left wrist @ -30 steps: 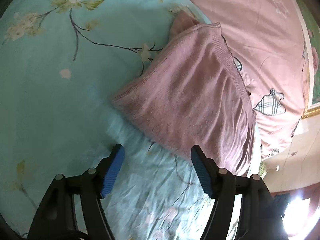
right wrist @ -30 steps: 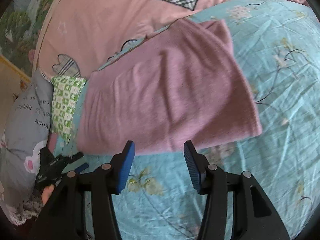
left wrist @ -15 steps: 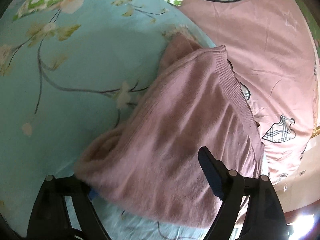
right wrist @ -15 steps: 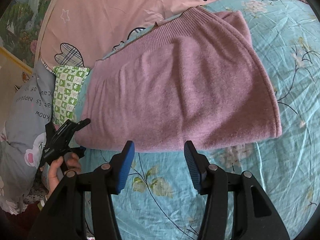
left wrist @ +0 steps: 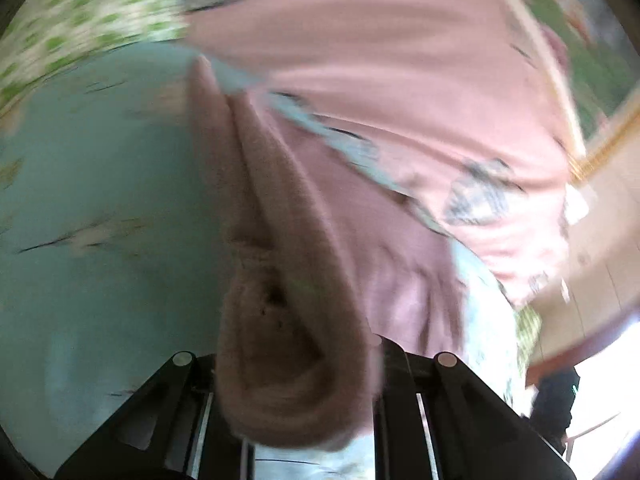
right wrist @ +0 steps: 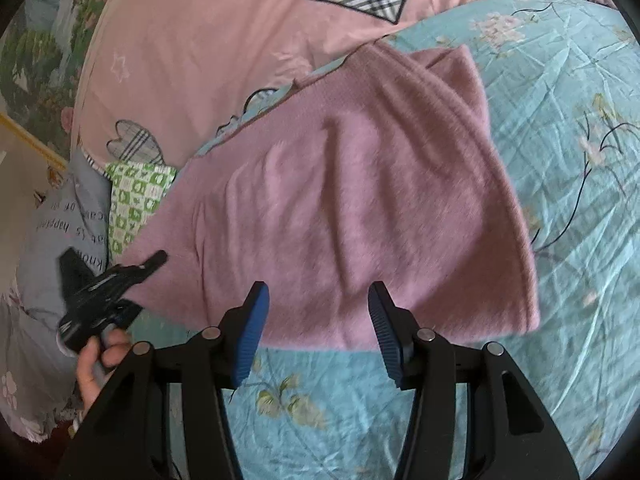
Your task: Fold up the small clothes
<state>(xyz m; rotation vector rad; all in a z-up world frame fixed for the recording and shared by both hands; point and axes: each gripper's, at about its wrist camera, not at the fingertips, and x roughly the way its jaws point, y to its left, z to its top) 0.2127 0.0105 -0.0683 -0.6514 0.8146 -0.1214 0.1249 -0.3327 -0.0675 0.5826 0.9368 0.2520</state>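
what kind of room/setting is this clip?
Most likely a home bedroom, working on a bed. The pink knit garment lies on a teal floral bedsheet, with a pink quilt with plaid hearts and a grey printed pillow beside it.

A fuzzy, matt knit is seen in the mauve sweater (right wrist: 360,208), ribbed along its far hem. The turquoise floral sheet (right wrist: 568,240) is thin, creased woven cloth. Matt black plastic forms the right gripper (right wrist: 316,320), whose blue pads (right wrist: 252,332) are finely ridged.
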